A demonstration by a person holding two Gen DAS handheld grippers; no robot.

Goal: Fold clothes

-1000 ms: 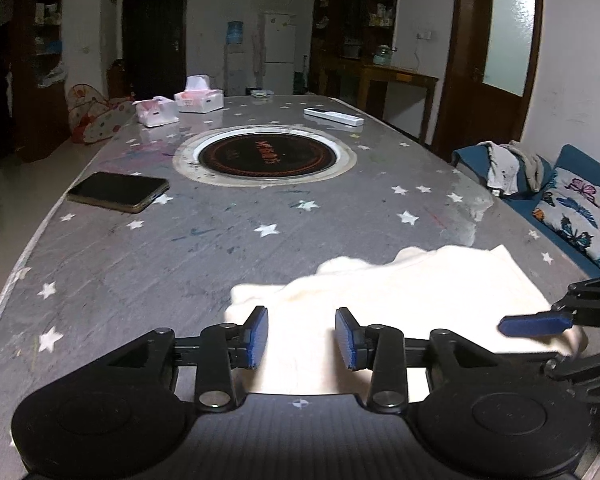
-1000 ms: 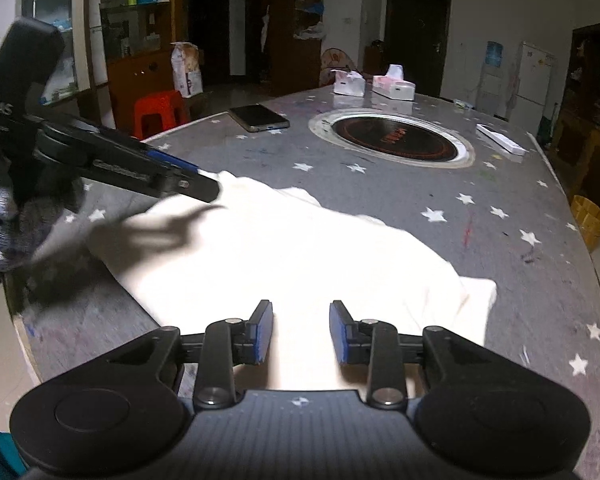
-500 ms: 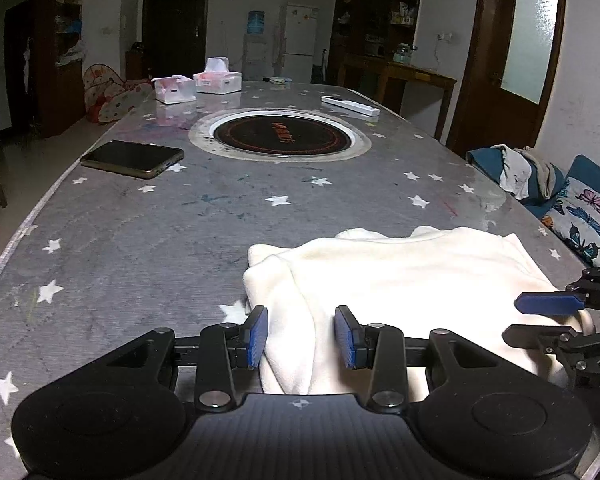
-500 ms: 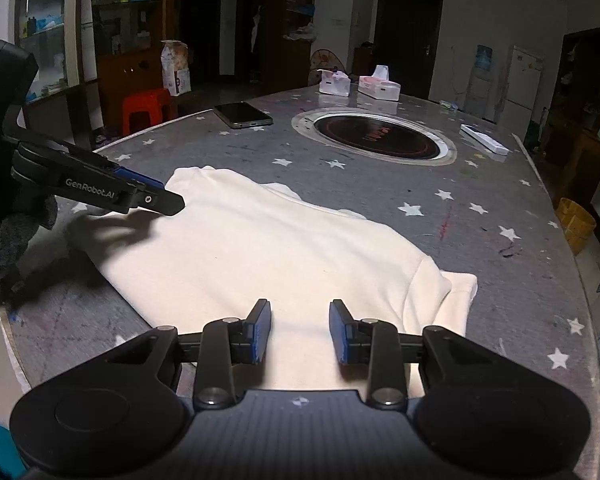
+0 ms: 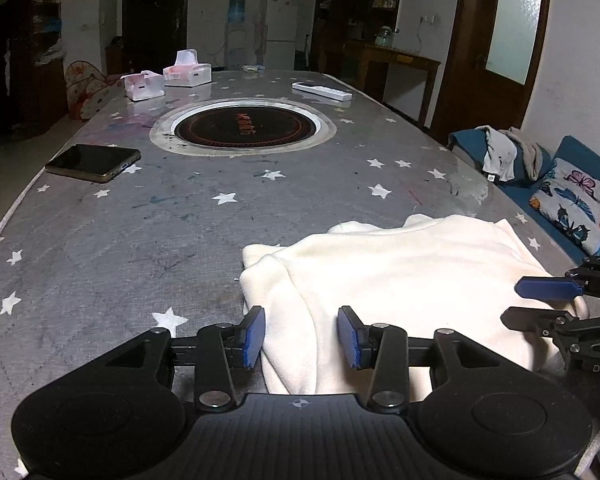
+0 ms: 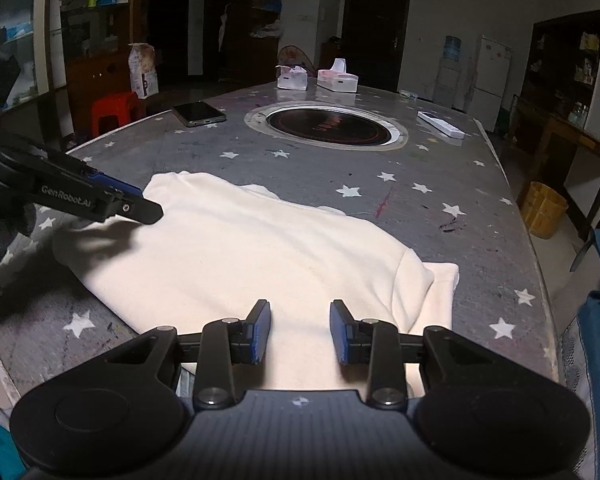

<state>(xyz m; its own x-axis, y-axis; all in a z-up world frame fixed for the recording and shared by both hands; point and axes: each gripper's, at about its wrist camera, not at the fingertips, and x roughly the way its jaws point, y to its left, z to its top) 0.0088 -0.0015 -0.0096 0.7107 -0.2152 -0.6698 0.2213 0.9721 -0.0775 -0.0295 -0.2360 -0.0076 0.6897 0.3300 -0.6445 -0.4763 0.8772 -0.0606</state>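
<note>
Grey star-patterned table filled my view of a dim room. My left gripper hovered with jaws apart, having just widened, over the left edge of a cream garment lying flat near the table's front edge. My right gripper stood spread over the garment's near hem. Farther off lay a phone.

Grey star-print table: cream garment, phone, two tissue boxes, remote.
</note>
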